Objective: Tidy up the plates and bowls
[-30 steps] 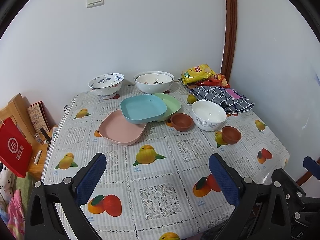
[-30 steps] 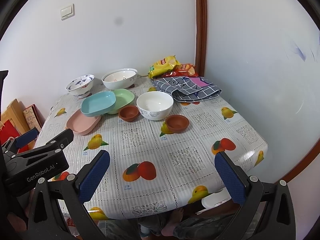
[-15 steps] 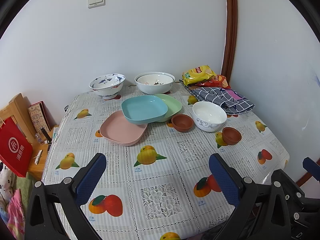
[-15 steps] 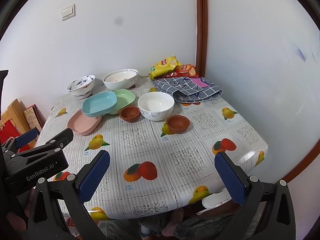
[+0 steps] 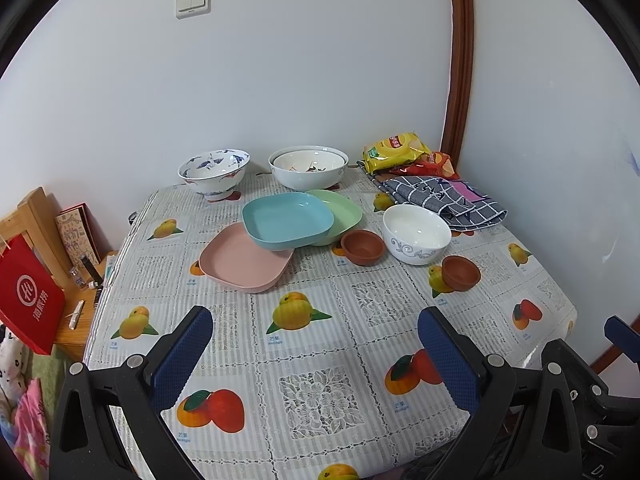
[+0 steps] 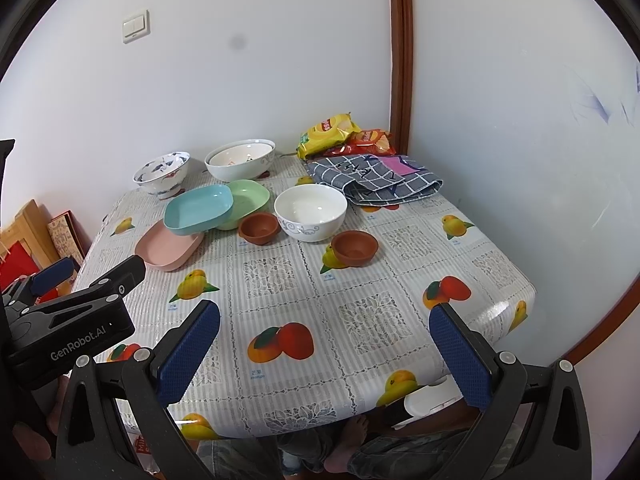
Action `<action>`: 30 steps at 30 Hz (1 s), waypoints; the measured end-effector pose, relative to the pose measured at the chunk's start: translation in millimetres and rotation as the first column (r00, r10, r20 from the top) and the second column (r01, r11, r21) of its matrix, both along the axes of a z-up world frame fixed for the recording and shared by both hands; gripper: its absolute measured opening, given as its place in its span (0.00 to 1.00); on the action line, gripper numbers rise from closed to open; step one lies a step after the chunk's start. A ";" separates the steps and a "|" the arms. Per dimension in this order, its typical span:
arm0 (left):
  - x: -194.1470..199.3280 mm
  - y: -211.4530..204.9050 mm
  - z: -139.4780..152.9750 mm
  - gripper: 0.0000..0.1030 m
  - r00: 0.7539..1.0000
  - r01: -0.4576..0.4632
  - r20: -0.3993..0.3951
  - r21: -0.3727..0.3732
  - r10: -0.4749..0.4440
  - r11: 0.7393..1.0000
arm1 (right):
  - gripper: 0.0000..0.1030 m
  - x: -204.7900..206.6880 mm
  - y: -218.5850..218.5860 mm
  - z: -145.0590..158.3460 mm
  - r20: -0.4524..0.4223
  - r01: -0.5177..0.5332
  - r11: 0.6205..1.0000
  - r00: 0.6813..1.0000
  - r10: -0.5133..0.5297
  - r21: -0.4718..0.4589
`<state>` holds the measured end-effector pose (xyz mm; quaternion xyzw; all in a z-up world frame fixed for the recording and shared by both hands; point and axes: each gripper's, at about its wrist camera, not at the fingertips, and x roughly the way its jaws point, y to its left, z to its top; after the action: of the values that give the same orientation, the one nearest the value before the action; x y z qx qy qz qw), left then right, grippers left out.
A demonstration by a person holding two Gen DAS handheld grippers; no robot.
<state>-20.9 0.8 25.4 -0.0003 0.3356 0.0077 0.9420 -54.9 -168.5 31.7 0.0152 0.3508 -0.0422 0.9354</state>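
On the fruit-print table (image 5: 312,360) a blue plate (image 5: 287,220) rests tilted on a pink plate (image 5: 240,268) and a green plate (image 5: 340,210). Two small brown bowls (image 5: 363,246) (image 5: 460,273) flank a white bowl (image 5: 416,234). At the back stand a blue-patterned bowl (image 5: 214,172) and a large white bowl (image 5: 308,166). My left gripper (image 5: 316,348) is open and empty over the near table edge. My right gripper (image 6: 324,344) is open and empty, also near the front edge; the same dishes show in its view, such as the white bowl (image 6: 310,211).
Chip bags (image 5: 396,152) and a checked cloth (image 5: 440,200) lie at the back right corner. Walls close the back and right sides. A wooden stand with a red bag (image 5: 28,300) is left of the table. The left gripper's body (image 6: 68,320) shows in the right view.
Both views have shifted slightly; the dishes sit a little lower in frame. Nothing on the table moved and both grippers stay open.
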 end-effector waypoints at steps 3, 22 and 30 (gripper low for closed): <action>-0.3 -0.1 -0.1 1.00 1.000 -0.001 0.001 0.000 0.001 1.000 | 1.00 -0.6 0.5 0.0 0.001 0.000 1.000 1.000 0.000 0.001; -0.5 0.9 0.0 1.00 1.000 0.000 0.007 0.002 0.000 1.000 | 1.00 -1.9 0.8 0.2 0.006 0.009 1.000 1.000 -0.009 0.004; 6.3 -1.0 -0.6 1.00 1.000 0.008 0.003 -0.002 -0.008 1.000 | 1.00 -0.6 -1.0 -1.0 0.006 0.011 1.000 1.000 -0.012 0.011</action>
<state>-14.5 -0.2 24.8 -0.0001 0.3342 0.0037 0.9425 -55.4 -169.5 30.7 0.0226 0.3478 -0.0455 0.9362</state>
